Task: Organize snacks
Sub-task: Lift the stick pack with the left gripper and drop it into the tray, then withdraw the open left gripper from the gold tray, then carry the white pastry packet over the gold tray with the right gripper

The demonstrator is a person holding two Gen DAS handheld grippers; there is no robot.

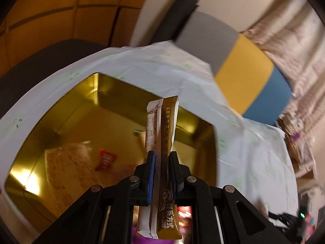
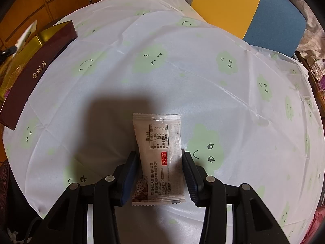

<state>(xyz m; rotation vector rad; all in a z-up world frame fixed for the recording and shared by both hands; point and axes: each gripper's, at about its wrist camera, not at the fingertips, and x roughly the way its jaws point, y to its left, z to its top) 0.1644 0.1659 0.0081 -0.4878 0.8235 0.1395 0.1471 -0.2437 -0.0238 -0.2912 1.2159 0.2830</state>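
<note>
Progress: partway. The gold tin box (image 1: pixel 113 109) already holds some snacks: a pale crumbly packet (image 1: pixel 67 162) lies on its floor, with a small red wrapped sweet (image 1: pixel 105 158) just beside it. Two items are in hand and not yet stowed. No other loose snacks show on the cloth-covered table (image 2: pixel 182 77) in the right wrist view; what lies outside the views I cannot tell.

Left tool (image 1: pixel 162 156): pads pressed together, pinching a long gold-and-white stick sachet (image 1: pixel 162 126) near its middle. The sachet stands up along the fingers, its top end over the open tin box, its lower end hanging down towards the camera. The view is blurred. Judgement: this one is about to be dropped in.

Right tool (image 2: pixel 161 156): part-spread, with a white flat snack packet (image 2: pixel 160 154) between its pads. Both pads look to be against the packet's side edges, so I read it as gripped. The packet sits on or just above the table, well to the right of the tin box; which, I cannot tell. From here the box shows a dark maroon outer wall (image 2: pixel 34 75) with gold lettering.

Look of the items: sachet slim, stiff, crimped ends, printed text down its length. Packet flat, serrated seals, nutrition table and a red label face up, a strip of picture print along its left edge.

Left to do: release the sachet, bring the packet across.
</note>
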